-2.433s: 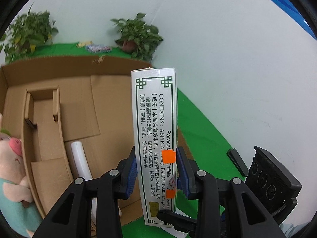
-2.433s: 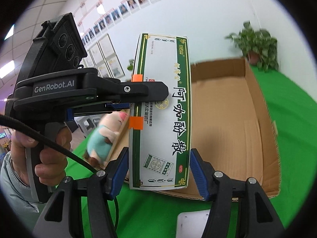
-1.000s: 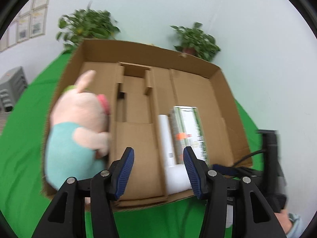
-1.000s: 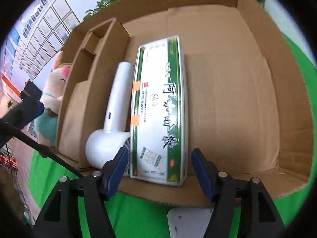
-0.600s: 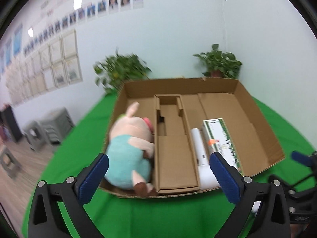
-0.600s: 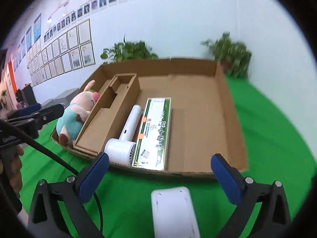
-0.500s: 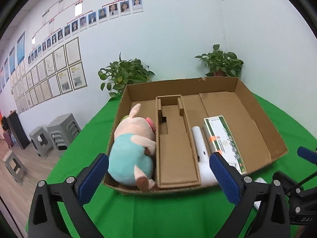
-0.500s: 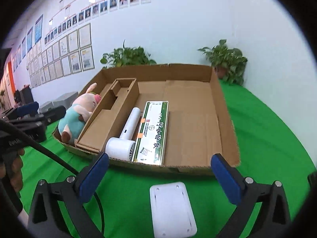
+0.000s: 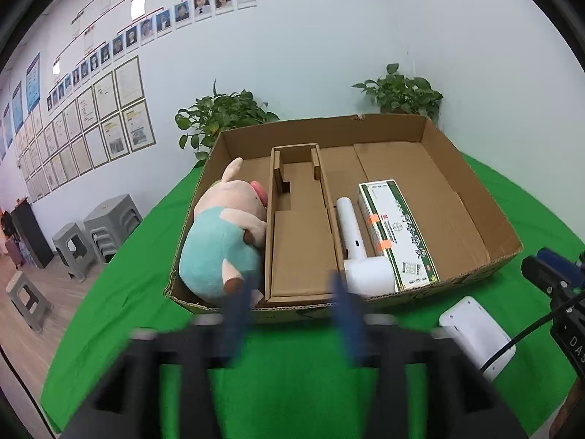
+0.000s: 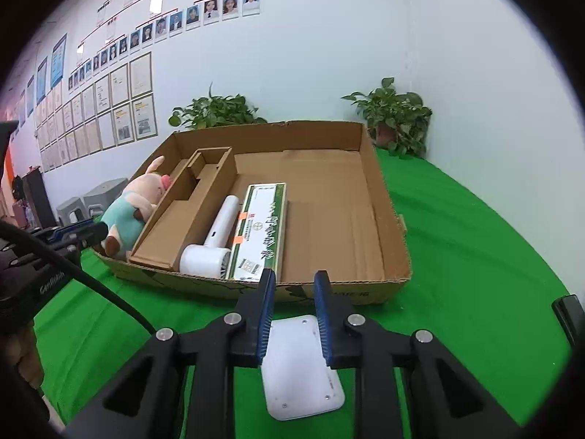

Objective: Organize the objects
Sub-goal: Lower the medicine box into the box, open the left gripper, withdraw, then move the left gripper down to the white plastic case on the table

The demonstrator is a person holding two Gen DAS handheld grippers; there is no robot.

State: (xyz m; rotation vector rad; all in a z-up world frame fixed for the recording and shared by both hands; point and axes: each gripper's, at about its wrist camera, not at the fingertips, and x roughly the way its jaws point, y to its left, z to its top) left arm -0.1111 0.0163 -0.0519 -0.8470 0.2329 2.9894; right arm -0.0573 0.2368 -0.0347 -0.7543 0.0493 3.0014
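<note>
While both the left gripper [image 9: 289,305] and right gripper [image 10: 291,294] hang empty before the cardboard box [image 10: 387,219] on the green desk [image 10: 475,256], jaws closing on nothing, the box's right half lies bare beside one medicine carton [image 10: 261,228], one white hair dryer [image 10: 214,241], one plush pig [image 9: 223,234].

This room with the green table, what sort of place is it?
Probably an office or demonstration room: rows of staff photos and framed certificates line the wall, with potted plants behind the table's green cloth.
</note>
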